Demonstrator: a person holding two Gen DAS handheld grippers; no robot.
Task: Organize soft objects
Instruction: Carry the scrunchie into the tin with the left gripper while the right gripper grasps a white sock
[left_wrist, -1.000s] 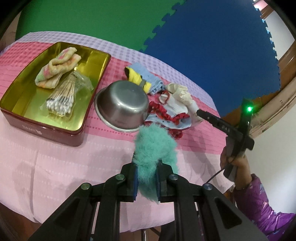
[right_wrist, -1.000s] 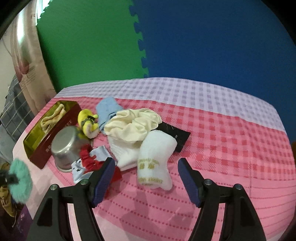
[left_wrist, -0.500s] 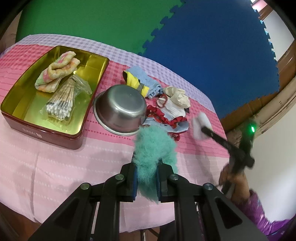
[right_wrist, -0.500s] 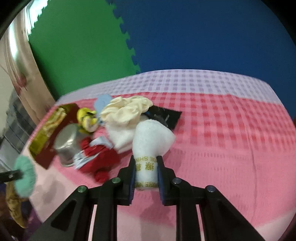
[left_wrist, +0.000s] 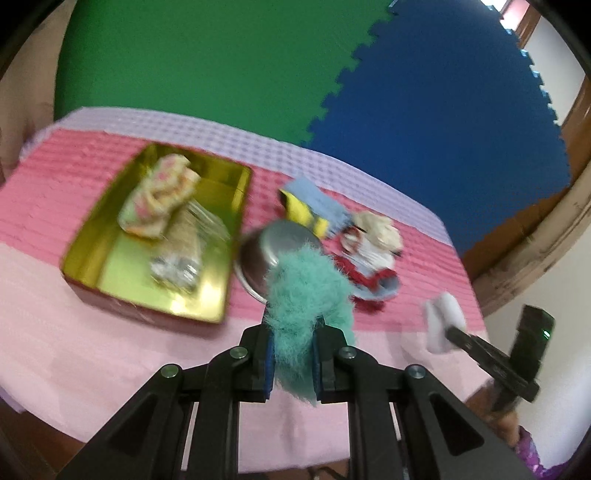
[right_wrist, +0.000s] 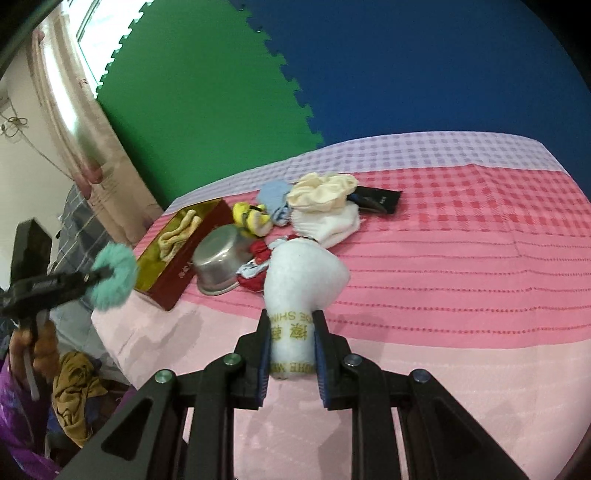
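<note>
Your left gripper clamps the teal puff at lower center; your right gripper clamps the white towel. The tin, left of center, holds one cloth; a pile waits on the desk.

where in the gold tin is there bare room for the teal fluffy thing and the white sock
The gold tin has bare floor along its left side and near-left corner, beside the folded cloth and cotton swab bag. Right of the tin it is crowded: metal bowl, then the sock pile.
</note>
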